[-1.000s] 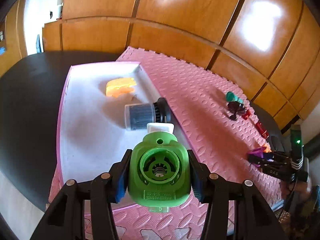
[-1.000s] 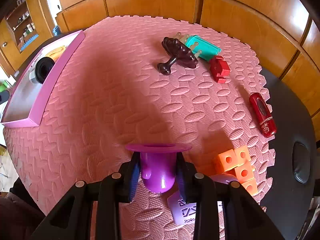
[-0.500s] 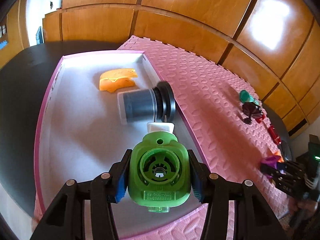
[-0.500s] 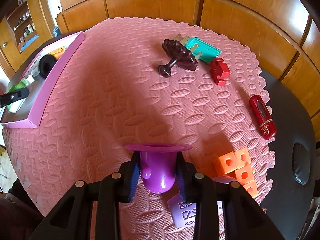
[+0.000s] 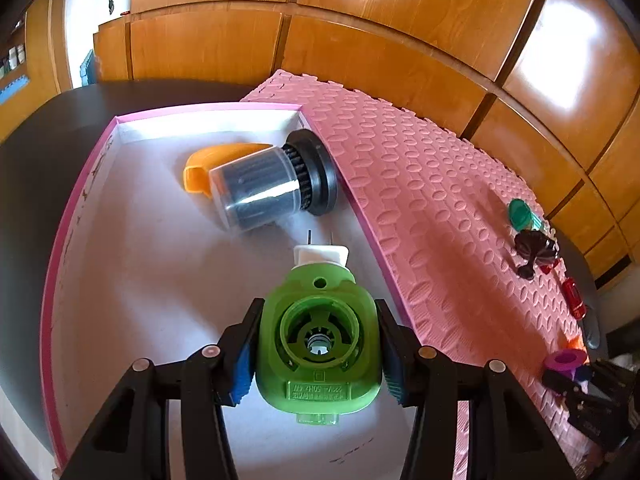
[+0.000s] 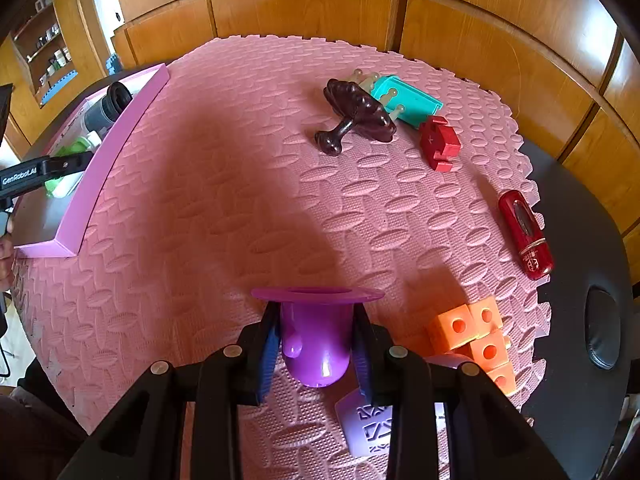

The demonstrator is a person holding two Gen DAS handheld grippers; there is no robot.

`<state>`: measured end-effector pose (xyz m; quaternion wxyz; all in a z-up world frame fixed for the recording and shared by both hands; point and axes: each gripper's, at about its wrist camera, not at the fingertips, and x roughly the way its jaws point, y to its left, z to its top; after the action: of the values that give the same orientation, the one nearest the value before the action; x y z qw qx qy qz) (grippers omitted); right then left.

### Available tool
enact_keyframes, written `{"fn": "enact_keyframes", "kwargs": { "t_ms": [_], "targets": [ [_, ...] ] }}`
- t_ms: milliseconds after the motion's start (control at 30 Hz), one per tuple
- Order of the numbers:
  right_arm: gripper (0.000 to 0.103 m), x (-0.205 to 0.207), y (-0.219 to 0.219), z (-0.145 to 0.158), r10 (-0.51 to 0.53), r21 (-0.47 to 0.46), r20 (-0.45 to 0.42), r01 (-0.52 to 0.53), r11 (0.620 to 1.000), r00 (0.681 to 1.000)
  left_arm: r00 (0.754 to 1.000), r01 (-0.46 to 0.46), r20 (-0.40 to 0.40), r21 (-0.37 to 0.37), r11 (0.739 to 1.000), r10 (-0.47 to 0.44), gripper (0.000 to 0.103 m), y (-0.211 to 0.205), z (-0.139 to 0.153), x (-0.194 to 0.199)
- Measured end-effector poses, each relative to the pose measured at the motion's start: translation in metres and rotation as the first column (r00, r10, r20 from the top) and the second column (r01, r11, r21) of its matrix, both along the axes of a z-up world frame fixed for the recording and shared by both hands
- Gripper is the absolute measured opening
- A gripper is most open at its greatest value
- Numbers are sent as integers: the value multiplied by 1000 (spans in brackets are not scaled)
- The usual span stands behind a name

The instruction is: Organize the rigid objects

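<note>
Here, left to right: pink-rimmed tray (image 5: 80,216), smooth white floor, on dark tabletop (image 5: 48,128); inside lie curved orange piece (image 5: 216,156) and ribbed grey cylinder (image 5: 260,188) with black flange. Left gripper (image 5: 318,340) over tray, fingers clamped on glossy green plug housing (image 5: 318,360), white tip forward. Embossed pink foam mat (image 6: 224,200) beside. Right gripper (image 6: 316,340) above mat, fingers clamped on smooth purple flanged cup (image 6: 316,344).
</note>
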<state>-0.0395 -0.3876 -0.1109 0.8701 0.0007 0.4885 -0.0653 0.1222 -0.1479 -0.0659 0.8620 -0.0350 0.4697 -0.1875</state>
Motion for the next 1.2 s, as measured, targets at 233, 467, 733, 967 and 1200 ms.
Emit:
{"fn": "enact_keyframes", "kwargs": {
  "t_ms": [233, 467, 733, 967, 1200],
  "targets": [
    [32, 1, 0, 0, 5, -9, 2, -5, 1000, 1000, 1000, 7, 11, 1, 1000, -7, 54, -3, 1, -3],
    [32, 1, 1, 0, 7, -14, 2, -7, 1000, 1000, 1000, 14, 24, 17, 1000, -14, 58, -3, 2, -11],
    [32, 1, 1, 0, 7, -18, 3, -7, 1000, 1000, 995, 11, 95, 36, 999, -14, 71, 13, 23, -38],
    [32, 1, 2, 0, 9, -24, 4, -9, 1000, 1000, 993, -1, 116, 82, 997, -9, 70, 24, 28, -59],
    [32, 0, 2, 0, 9, -32, 4, -8, 999, 1000, 984, -7, 175, 135, 991, -17, 70, 20, 40, -74]
  ]
}}
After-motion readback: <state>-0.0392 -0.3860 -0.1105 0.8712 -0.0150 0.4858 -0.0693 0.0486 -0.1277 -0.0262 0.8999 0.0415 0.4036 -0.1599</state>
